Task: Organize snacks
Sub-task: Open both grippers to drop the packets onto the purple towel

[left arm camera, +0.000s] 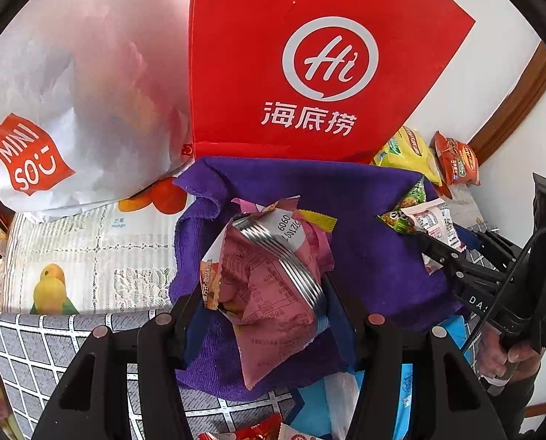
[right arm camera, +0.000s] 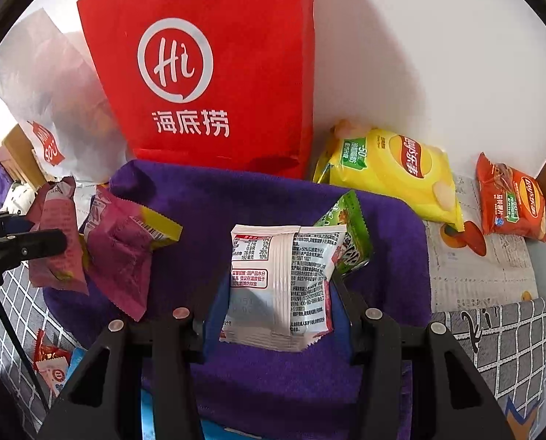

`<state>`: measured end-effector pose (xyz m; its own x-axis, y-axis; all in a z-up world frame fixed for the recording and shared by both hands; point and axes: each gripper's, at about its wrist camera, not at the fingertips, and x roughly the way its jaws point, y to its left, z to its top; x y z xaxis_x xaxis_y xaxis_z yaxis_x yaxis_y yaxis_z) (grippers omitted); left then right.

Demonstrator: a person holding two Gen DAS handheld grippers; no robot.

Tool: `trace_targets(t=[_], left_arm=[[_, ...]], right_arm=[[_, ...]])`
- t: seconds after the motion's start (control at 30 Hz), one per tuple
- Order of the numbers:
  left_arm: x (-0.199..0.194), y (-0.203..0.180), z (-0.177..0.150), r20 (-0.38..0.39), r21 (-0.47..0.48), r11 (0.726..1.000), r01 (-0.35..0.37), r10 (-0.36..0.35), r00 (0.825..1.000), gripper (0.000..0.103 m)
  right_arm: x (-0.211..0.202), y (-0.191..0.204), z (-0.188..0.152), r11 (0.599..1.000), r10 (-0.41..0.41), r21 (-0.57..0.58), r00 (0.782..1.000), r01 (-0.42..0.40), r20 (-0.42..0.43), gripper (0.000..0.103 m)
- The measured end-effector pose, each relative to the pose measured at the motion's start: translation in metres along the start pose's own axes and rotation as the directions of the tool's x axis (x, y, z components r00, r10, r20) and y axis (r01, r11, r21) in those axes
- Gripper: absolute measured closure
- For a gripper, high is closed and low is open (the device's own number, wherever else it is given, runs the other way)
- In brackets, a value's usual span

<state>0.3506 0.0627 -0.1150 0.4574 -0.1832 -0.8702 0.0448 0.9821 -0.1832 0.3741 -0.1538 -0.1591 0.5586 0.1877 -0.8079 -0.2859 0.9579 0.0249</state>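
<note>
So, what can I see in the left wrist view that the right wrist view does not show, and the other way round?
Only the left wrist view: the parrot print on the table cover, and a hand gripping the right gripper's handle.

Only the right wrist view: the nutrition text on the white packet clamped in the right gripper, and the whole front of the yellow chip bag.

Both views: the red bag, the purple towel, the pink packet in the left gripper, and the orange chip bag.
</note>
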Motion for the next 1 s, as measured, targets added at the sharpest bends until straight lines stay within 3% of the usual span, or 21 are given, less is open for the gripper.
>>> trace_targets(t=[0.63, 0.77, 1.0], left_arm=[[0.01, 0.004, -0.001, -0.018, -0.025, 0.999, 0.027, -0.027, 0.999, 0.048], [0.013, -0.001, -0.002, -0.035, -0.014, 0.998, 0.063, -0.063, 0.997, 0.047], [0.016, -0.006, -0.004, -0.039, 0.007, 0.999, 0.05, -0.05, 0.998, 0.047]], right_arm=[[0.015, 0.005, -0.005, 0.999, -0.019, -0.042, 0.997, 0.016, -0.081, 0.053], [0.016, 0.005, -0.006, 0.999, -0.014, -0.039, 0.996, 0.011, -0.085, 0.052], [0.014, 0.005, -0.005, 0.998, -0.023, -0.052, 0.996, 0.019, -0.081, 0.052]])
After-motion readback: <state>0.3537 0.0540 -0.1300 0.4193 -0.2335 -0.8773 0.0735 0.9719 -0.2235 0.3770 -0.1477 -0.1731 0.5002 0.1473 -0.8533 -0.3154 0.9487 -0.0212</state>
